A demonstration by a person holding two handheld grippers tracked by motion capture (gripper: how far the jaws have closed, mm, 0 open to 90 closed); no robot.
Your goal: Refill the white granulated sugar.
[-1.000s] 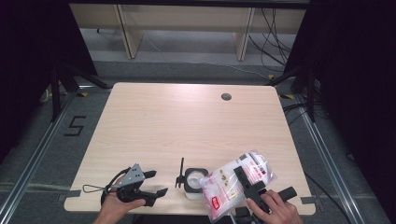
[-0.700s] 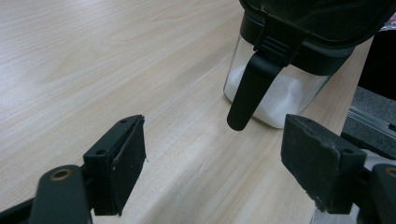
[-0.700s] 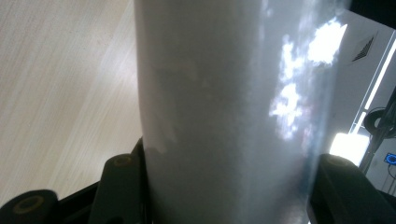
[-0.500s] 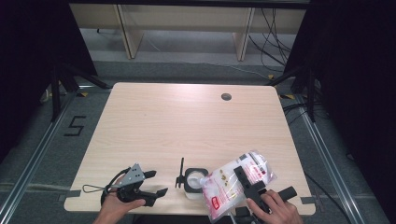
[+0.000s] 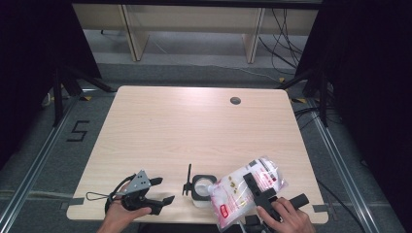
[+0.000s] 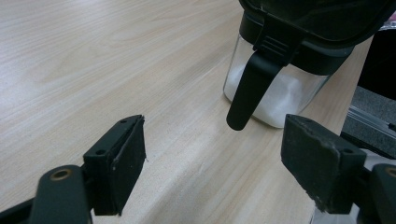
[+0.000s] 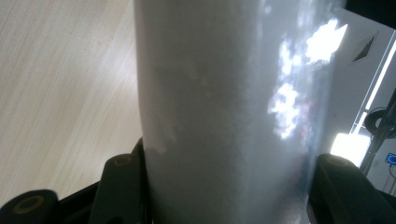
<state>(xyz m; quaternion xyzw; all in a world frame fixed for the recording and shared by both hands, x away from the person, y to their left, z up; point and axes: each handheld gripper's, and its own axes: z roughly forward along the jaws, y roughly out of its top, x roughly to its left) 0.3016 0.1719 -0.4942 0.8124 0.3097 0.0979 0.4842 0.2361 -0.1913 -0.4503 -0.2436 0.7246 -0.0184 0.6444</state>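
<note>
Change: I see no change from a moment ago; my bag and both grippers sit just as before. I think the pour goes on slowly.
Right gripper (image 5: 253, 187): my jaws are half closed and squeeze the bag of white powder (image 5: 245, 189), tipped over the jar.
Left gripper (image 5: 163, 190): my jaws are wide apart and hold nothing, resting on the table (image 5: 194, 126).
Jar (image 5: 201, 189): near the front edge, some white powder inside, its black lid flipped up.
In the way: the lid (image 6: 317, 23) stands close to the bag's mouth.
</note>
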